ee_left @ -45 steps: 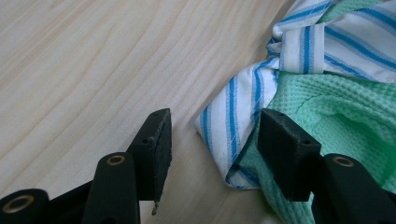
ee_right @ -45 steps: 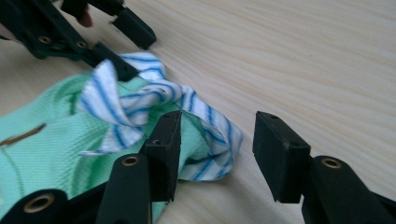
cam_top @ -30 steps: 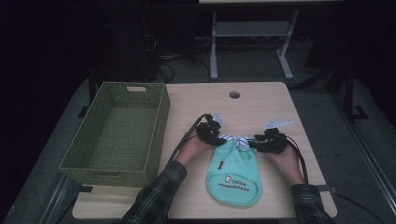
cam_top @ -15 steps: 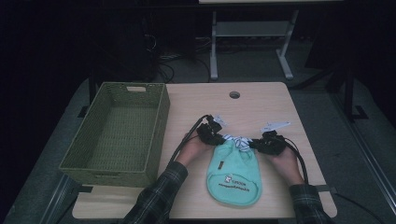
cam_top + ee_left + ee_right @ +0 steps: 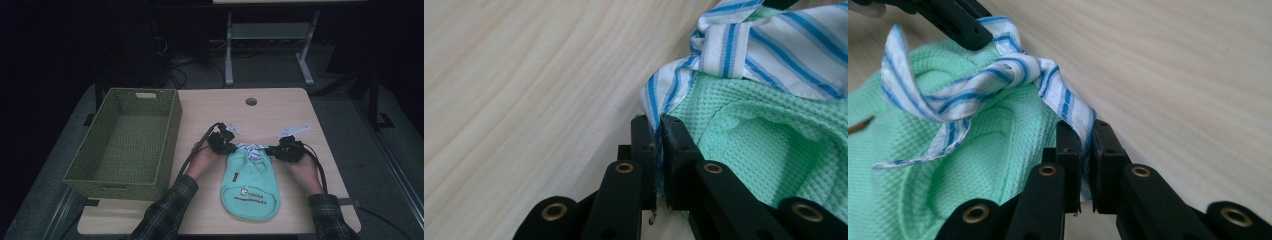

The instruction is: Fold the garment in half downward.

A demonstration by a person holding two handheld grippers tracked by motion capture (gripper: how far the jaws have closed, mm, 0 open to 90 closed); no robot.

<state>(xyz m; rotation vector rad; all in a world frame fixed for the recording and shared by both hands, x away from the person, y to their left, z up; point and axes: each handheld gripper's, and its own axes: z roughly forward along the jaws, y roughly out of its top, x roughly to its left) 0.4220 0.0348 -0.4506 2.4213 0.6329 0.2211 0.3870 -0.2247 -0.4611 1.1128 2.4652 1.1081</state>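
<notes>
Pale wooden tabletop bore the mint-green waffle-knit garment beside an empty woven green basket; the left gripper and right gripper, each clamped on its blue-striped white collar, should lift together evenly, keeping the fabric taut.

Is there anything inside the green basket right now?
No, the high view shows the basket with a bare woven floor, while the green garment lies on the table.
</notes>
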